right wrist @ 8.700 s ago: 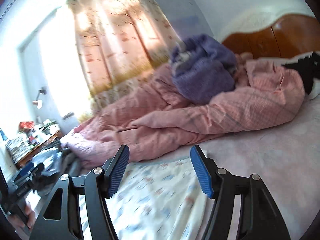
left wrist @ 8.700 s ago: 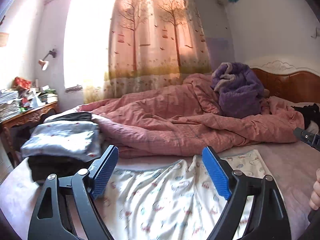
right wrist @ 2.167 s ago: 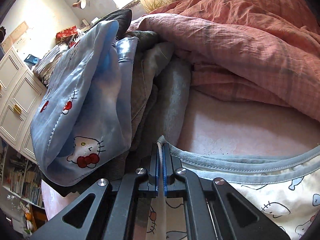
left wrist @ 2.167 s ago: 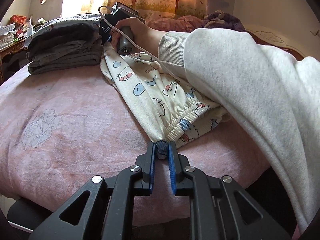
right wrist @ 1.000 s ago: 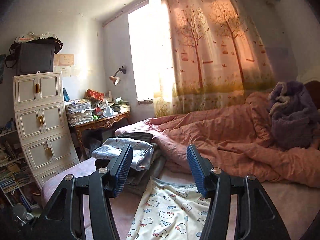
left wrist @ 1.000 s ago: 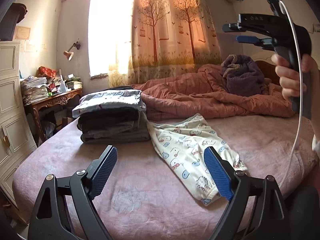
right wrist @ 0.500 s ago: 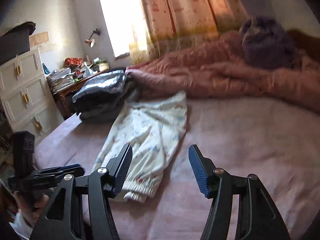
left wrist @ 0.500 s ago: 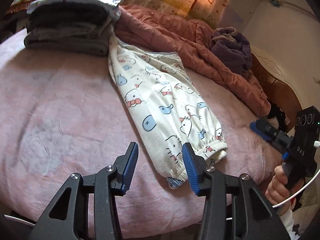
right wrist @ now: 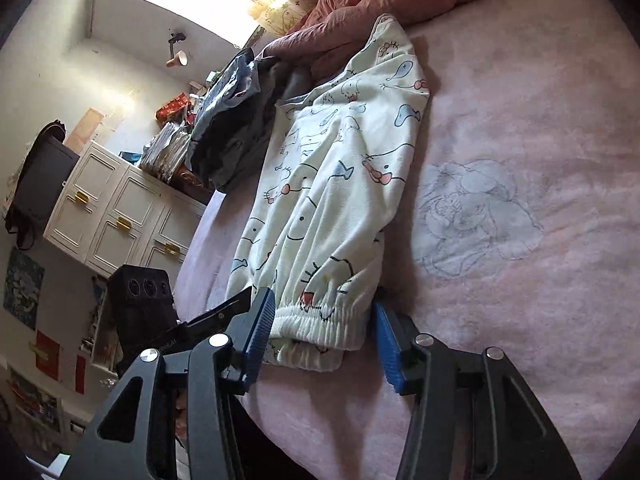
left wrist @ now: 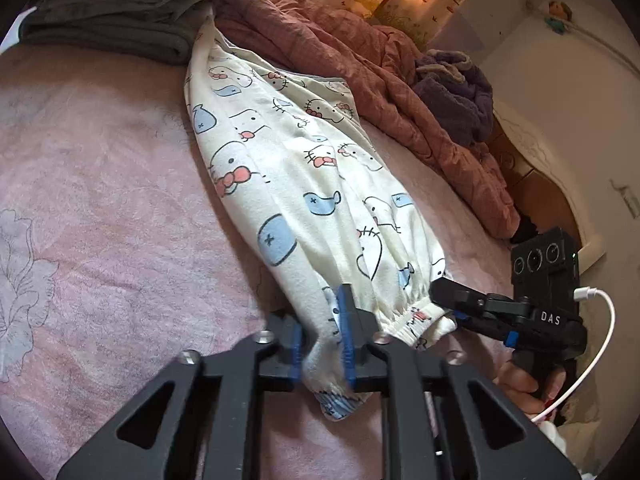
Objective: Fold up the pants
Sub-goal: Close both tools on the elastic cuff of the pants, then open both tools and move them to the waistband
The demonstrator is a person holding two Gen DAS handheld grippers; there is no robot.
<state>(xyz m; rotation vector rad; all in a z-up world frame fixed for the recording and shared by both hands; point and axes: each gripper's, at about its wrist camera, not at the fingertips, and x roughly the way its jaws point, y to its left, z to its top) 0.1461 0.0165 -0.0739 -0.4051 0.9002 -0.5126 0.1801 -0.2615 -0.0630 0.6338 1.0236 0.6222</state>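
A: Left wrist view, near to far: left gripper (left wrist: 322, 340) is closing, pads already pinching the near-left cuff corner of the pants (left wrist: 288, 168). Cloth is bunched between the blue pads, so I'd call that clenched on the cuff.

B: And the right one?

A: Right gripper (right wrist: 322, 340) straddles the other cuff end. Jaws are closing but both pads sit apart from the elastic, gaps visible on either side. Cloth between them, not gripped yet. In the left view its tip sits at the cuff's right end, hand (left wrist: 524, 384) below it.

B: Where do the pants lie?

A: On the pink bed (left wrist: 100, 168), flat, running from cuffs at the near edge to the waistband at the far end. Far end sits right beside the clothes stack (left wrist: 112, 28) on the left and the quilt (left wrist: 360, 60) behind; can't tell if it touches them. Purple bundle (left wrist: 456, 96) further right, well apart.

B: Progress?

A: Looks like the legs are already laid one over the other, since there's a single long narrow strip with doubled cuffs. I'd say the lengthwise fold is done. Left to do: finish the right grip, then carry the cuffs toward the waistband, maybe one more fold after that. Roughly half way, by my read.

B: Risks?

A: Right grab may catch only the top layer.
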